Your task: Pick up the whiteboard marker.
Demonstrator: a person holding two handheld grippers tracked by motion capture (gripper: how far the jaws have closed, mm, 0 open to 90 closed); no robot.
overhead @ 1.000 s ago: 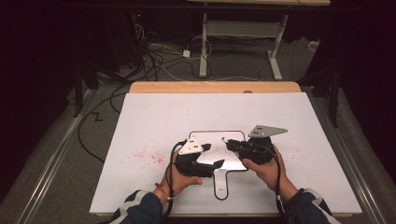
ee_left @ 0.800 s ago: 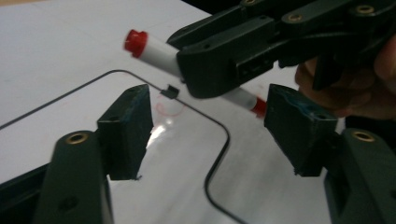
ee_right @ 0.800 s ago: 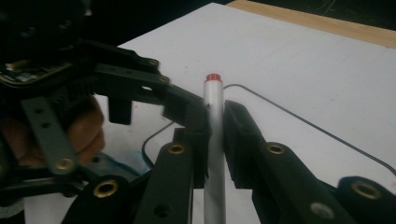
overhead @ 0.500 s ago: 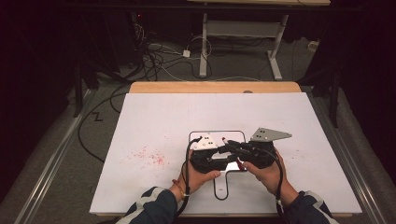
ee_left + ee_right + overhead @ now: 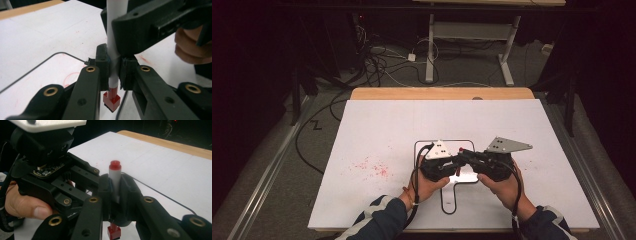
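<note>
Together now: left gripper and right gripper both pinching one white marker with red ends, upright, just above the small whiteboard on the white table.

High view above the near edge, facing forward and down over the whole table, left gripper view close in, low along its jaws toward the marker, right gripper view equally close, both sharing that marker
</note>
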